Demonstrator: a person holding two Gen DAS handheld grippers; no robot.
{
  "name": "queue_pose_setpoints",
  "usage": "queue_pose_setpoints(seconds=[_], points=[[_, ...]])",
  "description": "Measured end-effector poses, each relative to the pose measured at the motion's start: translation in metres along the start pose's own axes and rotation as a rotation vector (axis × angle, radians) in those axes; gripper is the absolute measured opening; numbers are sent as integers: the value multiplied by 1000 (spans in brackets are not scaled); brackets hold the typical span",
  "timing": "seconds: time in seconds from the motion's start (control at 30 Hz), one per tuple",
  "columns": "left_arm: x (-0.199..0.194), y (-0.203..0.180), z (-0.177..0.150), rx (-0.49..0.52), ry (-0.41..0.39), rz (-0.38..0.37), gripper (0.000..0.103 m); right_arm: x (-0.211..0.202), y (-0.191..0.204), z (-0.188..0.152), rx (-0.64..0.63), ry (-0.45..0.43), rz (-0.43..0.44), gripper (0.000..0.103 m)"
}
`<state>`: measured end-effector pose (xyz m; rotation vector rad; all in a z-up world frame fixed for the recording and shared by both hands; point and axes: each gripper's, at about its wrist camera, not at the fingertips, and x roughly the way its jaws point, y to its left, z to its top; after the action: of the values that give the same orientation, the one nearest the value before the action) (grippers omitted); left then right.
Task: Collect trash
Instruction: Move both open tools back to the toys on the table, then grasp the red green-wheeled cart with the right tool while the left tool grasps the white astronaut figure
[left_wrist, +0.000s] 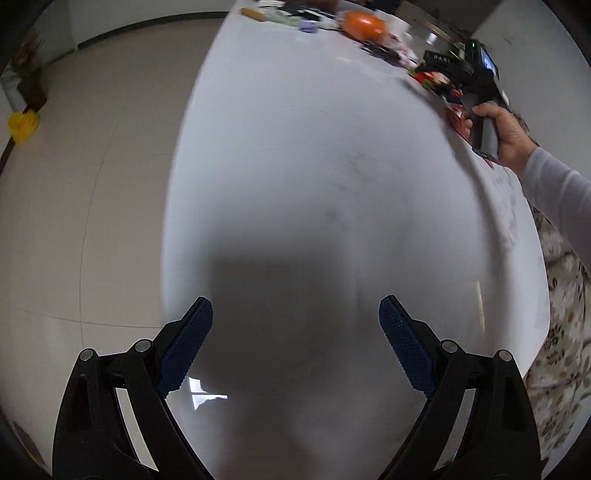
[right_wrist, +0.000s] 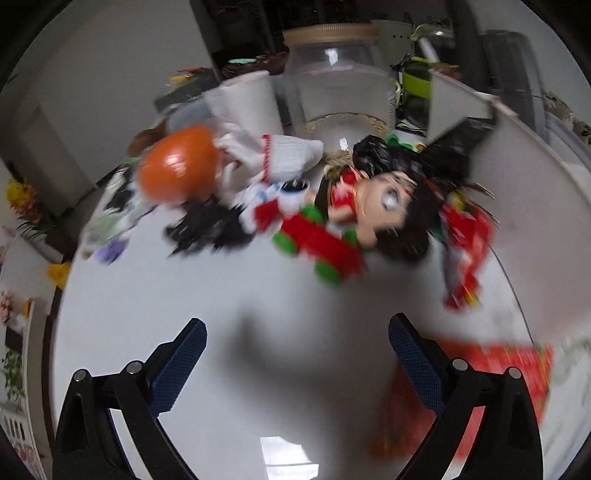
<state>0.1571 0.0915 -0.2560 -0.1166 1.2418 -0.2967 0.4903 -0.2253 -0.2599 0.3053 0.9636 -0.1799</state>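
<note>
My left gripper (left_wrist: 295, 339) is open and empty over bare white table (left_wrist: 314, 166). My right gripper (right_wrist: 297, 354) is open and empty above the table (right_wrist: 184, 314), short of a blurred pile. The pile holds a red wrapper (right_wrist: 467, 251), black crumpled scraps (right_wrist: 207, 229), a doll with dark hair (right_wrist: 384, 206) and a red and green toy (right_wrist: 321, 247). A flat red packet (right_wrist: 491, 373) lies under the right finger (right_wrist: 413, 365). In the left wrist view the right gripper body (left_wrist: 484, 92) is held by a hand at the far right.
An orange ball (right_wrist: 177, 170), a white paper roll (right_wrist: 243, 99), a white cloth (right_wrist: 288, 155) and a clear jar (right_wrist: 336, 81) stand behind the pile. A white box (right_wrist: 517, 155) is at the right. The table's left edge (left_wrist: 173, 184) drops to the floor.
</note>
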Motion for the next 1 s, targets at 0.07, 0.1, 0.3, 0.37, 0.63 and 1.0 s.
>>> queue_pose_setpoints(seconds=[0.07, 0.1, 0.3, 0.37, 0.63, 1.0], points=[[4, 11, 7, -28, 10, -10, 89, 13, -1, 11, -4, -13, -30, 96], [6, 15, 10, -42, 16, -19, 89, 21, -3, 19, -1, -15, -50, 96], [10, 16, 29, -11, 26, -26, 89, 35, 5, 30, -113, 10, -97, 67], [9, 10, 41, 3, 13, -60, 89, 28, 10, 23, -148, 41, -47, 67], [16, -63, 148, 251, -130, -97, 89, -82, -11, -50, -87, 3, 161, 67], [152, -238, 367, 576, -115, -77, 89, -238, -79, -181, 194, -94, 226, 67]])
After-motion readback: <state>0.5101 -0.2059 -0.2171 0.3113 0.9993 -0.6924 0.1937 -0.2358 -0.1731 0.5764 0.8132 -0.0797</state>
